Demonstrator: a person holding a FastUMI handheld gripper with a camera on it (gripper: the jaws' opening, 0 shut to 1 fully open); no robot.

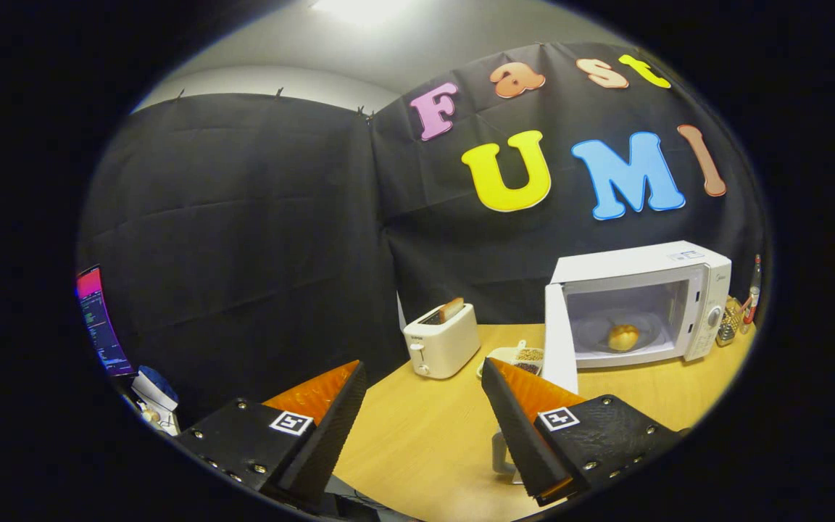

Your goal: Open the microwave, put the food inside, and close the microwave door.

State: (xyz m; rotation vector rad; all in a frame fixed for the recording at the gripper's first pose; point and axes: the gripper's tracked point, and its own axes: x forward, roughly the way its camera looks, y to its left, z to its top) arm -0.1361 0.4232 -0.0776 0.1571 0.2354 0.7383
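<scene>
A white microwave (642, 304) stands on the wooden table (425, 435), well beyond my fingers and off to the right. Its door (559, 337) hangs open toward me on the left side. Inside, on the glass turntable, lies a small round bun (622, 337). My gripper (425, 391) is open, its fingers spread wide with nothing between them, held above the table's near edge and away from the microwave.
A white toaster (441, 341) with a slice of bread in it stands left of the microwave. A small dish of food (522, 357) sits between them. Bottles and a rack (740, 312) stand right of the microwave. A monitor (98, 322) glows far left.
</scene>
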